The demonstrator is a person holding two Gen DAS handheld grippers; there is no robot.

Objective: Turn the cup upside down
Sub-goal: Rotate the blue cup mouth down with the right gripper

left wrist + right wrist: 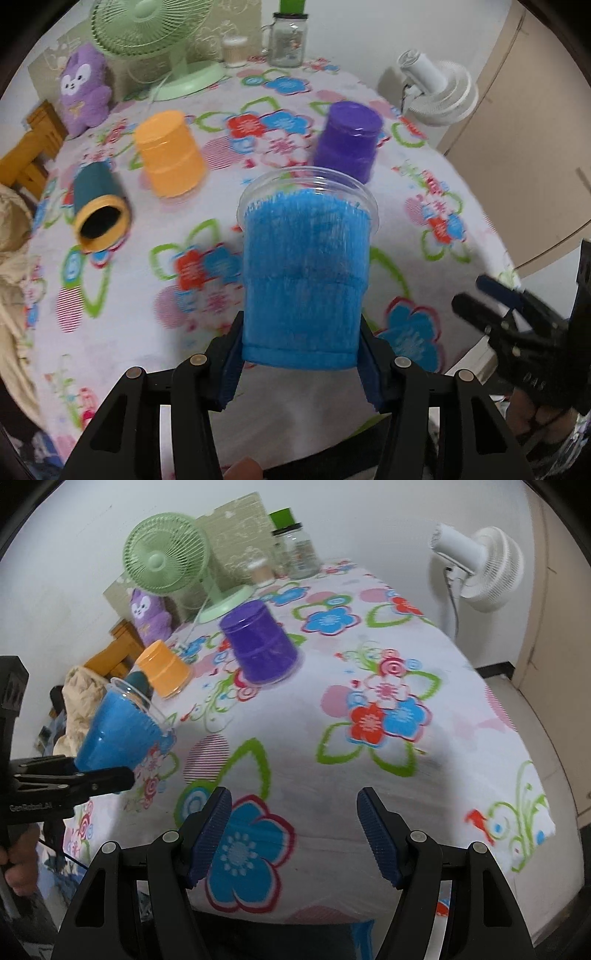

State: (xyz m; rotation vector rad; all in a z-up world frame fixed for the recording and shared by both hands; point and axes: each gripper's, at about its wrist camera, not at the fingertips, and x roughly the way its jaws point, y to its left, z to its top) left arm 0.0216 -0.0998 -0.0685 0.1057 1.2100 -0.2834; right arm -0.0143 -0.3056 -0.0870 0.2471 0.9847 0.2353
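Blue cup held mid-air over floral table (122, 280), not yet inverted.

Largest first: the table carries a purple cup (349, 142) at 1 o'clock and an orange cup (170, 155) at 11 o'clock, both inverted, apparently finished. The blue cup (304, 273) is clamped near its base by the left gripper (301, 373), mouth tilted away, leaving wrist rotation free for flipping. The right gripper (293, 840) stands spread, holding nothing, at 3 o'clock.
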